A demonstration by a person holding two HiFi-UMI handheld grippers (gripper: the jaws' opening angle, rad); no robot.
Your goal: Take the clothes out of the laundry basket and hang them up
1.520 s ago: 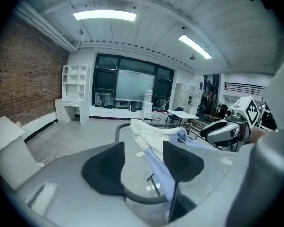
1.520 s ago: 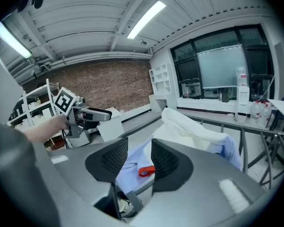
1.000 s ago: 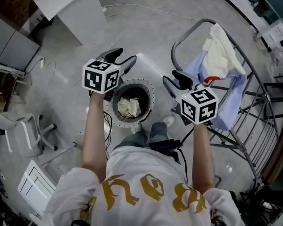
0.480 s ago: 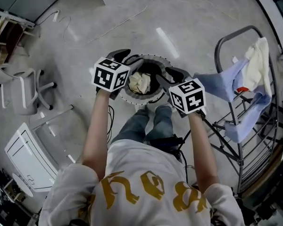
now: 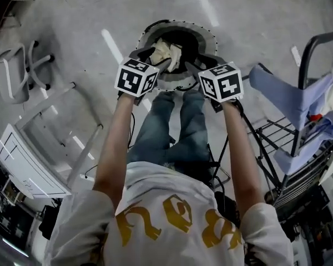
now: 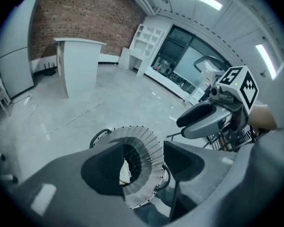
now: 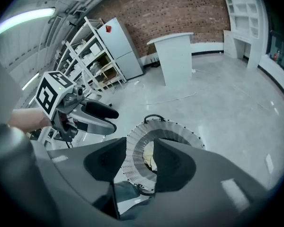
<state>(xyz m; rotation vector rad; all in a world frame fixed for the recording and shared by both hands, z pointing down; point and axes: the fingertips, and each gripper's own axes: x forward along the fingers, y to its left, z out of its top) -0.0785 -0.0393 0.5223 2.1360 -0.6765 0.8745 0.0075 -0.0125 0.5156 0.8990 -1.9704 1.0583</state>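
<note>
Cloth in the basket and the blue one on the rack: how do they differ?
The cloth in the basket is cream; the blue garment is light blue. The cream cloth lies crumpled down inside the round laundry basket; the blue garment hangs draped over the metal rack. Shared: both are soft fabric, and neither is gripped, since the left tongs and right tongs are open and empty.

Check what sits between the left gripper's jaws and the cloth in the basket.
Nothing solid. In the left gripper view the left gripper is open, and past its jaws come only the basket rim and the cloth inside.
</note>
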